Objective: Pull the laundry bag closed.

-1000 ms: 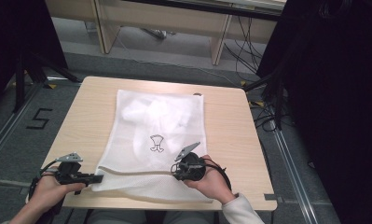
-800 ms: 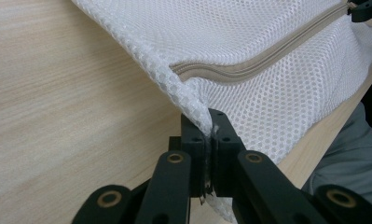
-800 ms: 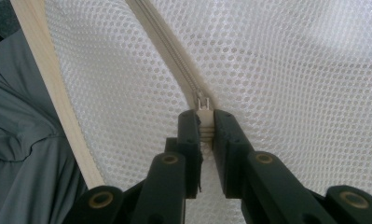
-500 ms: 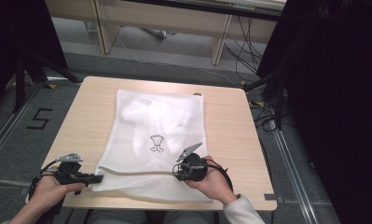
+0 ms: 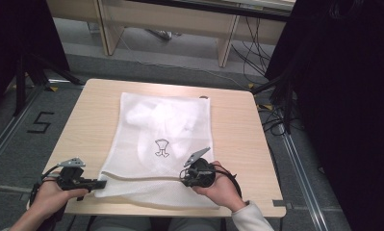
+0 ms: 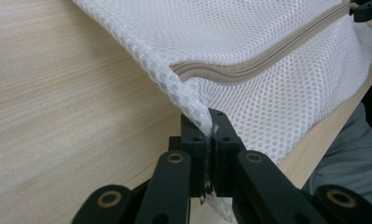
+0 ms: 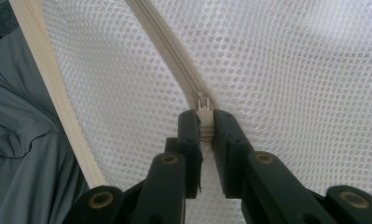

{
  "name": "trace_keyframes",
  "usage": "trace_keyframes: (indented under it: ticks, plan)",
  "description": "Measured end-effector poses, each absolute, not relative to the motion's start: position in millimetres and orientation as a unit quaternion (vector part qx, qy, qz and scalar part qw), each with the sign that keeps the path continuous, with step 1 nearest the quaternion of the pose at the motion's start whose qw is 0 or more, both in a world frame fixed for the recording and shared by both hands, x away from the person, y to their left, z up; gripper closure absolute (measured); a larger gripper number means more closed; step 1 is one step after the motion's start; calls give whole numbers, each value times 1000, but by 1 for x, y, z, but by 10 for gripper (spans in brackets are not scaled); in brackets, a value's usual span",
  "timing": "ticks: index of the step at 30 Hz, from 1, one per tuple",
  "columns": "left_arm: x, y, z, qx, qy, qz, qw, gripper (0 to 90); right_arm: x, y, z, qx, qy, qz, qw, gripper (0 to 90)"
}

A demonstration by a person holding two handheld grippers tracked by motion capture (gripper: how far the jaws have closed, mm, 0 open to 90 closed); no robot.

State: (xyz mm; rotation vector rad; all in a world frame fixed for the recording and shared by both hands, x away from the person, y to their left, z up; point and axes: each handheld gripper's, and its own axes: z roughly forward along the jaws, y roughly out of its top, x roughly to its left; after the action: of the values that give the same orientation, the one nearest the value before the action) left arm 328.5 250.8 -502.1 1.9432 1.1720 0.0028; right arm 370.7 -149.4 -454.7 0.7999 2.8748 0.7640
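Two tongs grip your soft, floppy mesh bag (image 5: 160,144) at the worktop's 6 o'clock edge: left tongs (image 6: 210,126) pinch its corner, right tongs (image 7: 203,122) pinch the zipper pull (image 7: 203,103). Pull gently.

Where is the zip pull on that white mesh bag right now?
The zip pull sits pinched in the right gripper, along the near edge of the mesh bag, right of its middle in the high view.
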Motion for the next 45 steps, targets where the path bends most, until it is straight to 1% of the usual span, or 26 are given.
trace_keyframes:
  ticks: [1,8,45]
  plan:
    - [329,251,-502,777,468,1,422,856,370,-150,-454,266,932,246,23,823]
    - [329,252,-501,780,467,-2,417,856,370,-151,-455,265,931,249,29,822]
    - [328,251,-502,776,470,2,420,856,367,-169,-454,286,927,242,30,823]
